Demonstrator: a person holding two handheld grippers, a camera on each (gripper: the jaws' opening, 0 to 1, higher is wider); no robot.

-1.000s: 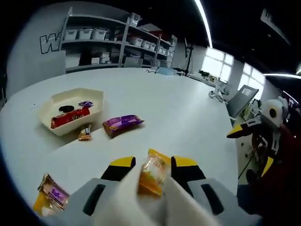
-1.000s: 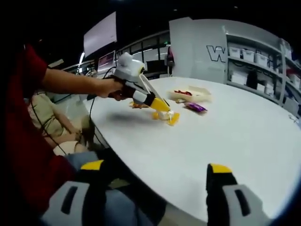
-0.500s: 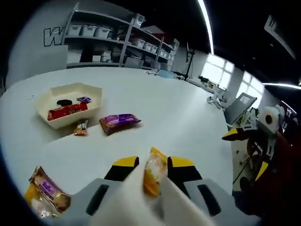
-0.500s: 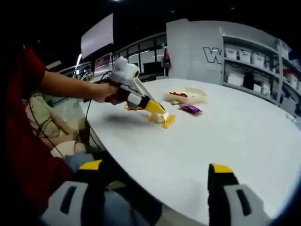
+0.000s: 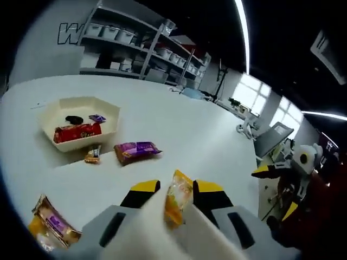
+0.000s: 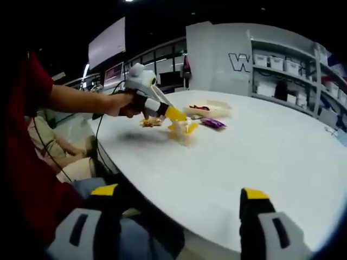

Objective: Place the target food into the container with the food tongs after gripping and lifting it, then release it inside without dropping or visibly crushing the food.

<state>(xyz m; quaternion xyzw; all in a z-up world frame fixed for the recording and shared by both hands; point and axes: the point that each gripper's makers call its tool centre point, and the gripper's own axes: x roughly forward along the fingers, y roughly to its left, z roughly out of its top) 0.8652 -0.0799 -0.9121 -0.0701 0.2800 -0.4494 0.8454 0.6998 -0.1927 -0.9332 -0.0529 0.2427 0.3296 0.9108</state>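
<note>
My left gripper is shut on white food tongs, and the tongs pinch an orange snack packet held upright above the white table. The cream hexagonal container sits far left with a red packet and small items inside. In the right gripper view a hand holds the left gripper over the table, and the orange packet hangs off the surface, short of the container. My right gripper stands open and empty at the table's near edge; it shows as right gripper.
A purple packet and a small brown candy lie beside the container. Another snack packet lies at lower left. Shelving with bins stands behind the round table. A person's red sleeve fills the left.
The left gripper has risen and moved toward the container, carrying the orange packet off the table. The right gripper has stayed open in place.
</note>
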